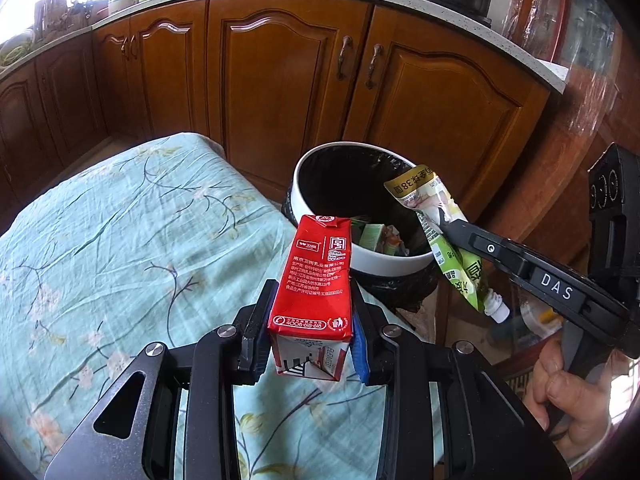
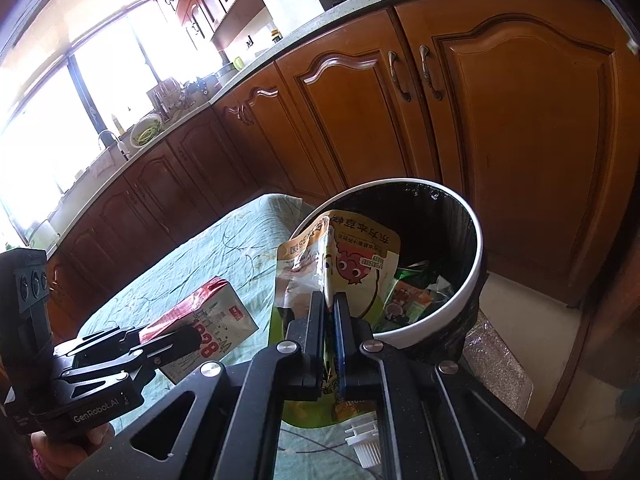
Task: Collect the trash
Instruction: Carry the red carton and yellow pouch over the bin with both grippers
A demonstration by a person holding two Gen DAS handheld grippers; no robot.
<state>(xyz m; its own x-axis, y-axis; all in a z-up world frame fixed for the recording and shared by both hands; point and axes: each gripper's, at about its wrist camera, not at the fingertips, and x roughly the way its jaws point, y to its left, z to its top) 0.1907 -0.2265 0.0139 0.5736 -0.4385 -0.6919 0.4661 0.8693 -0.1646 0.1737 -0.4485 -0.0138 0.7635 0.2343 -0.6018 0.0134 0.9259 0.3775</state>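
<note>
Left claw (image 1: 310, 336) clamped partway, right claw (image 2: 331, 312) pinched shut

A red-and-white milk carton (image 1: 314, 296) stands upright above a floral cloth, a crumpled green spouted pouch (image 2: 340, 276) hangs at the white, black-lined trash bin's (image 1: 384, 264) rim, litter inside.

Bin (image 1: 394, 262) stands between table (image 1: 120, 240) and cabinets (image 1: 280, 80).

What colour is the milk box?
The milk carton is mostly red with a white bottom. The left wrist view shows it best.
</note>
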